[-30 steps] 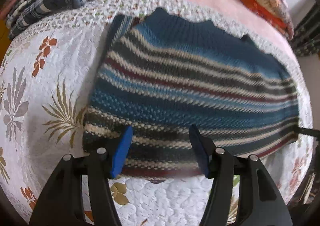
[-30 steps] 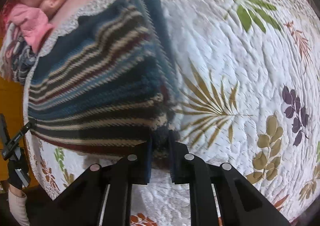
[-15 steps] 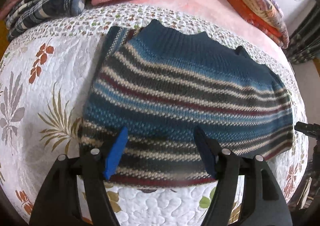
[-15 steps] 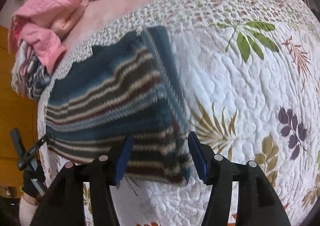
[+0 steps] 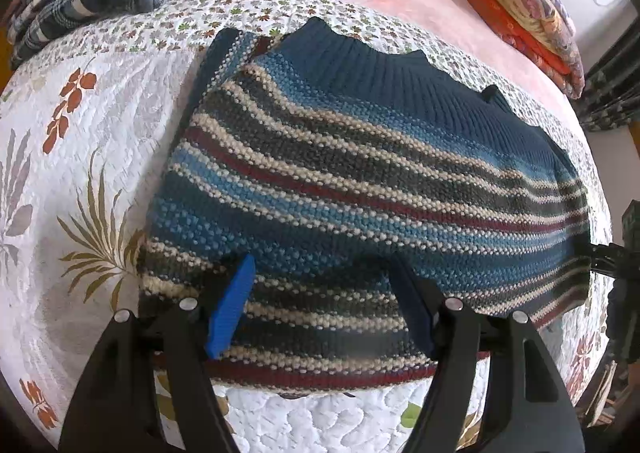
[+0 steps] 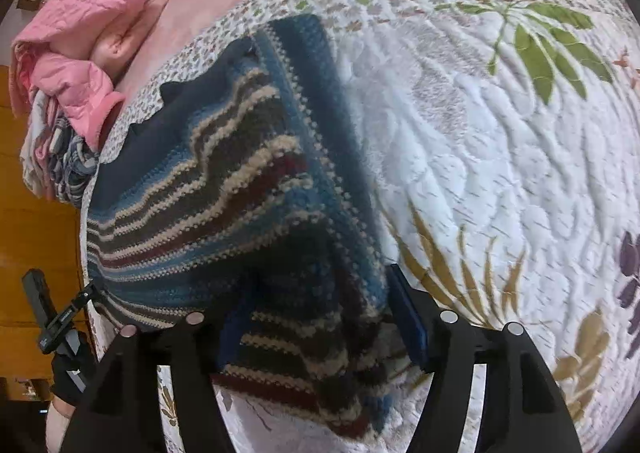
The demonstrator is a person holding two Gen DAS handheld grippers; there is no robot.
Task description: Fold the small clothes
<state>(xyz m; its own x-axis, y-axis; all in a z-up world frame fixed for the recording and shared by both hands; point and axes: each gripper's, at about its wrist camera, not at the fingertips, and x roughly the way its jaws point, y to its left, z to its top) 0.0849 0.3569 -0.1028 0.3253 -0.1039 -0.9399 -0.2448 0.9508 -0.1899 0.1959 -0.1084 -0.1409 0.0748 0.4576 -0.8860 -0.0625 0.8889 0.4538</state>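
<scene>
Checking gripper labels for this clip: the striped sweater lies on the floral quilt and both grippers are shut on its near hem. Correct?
Not quite. The striped sweater does lie on the floral quilt, but both grippers are open. The left gripper in the left wrist view and the right gripper in the right wrist view have their jaws spread wide over the near hem.

Left hand-held gripper (image 5: pixel 320 309) — jaws apart — over near hem of striped sweater (image 5: pixel 360 181), flat on quilted bed (image 5: pixel 100 125).
</scene>
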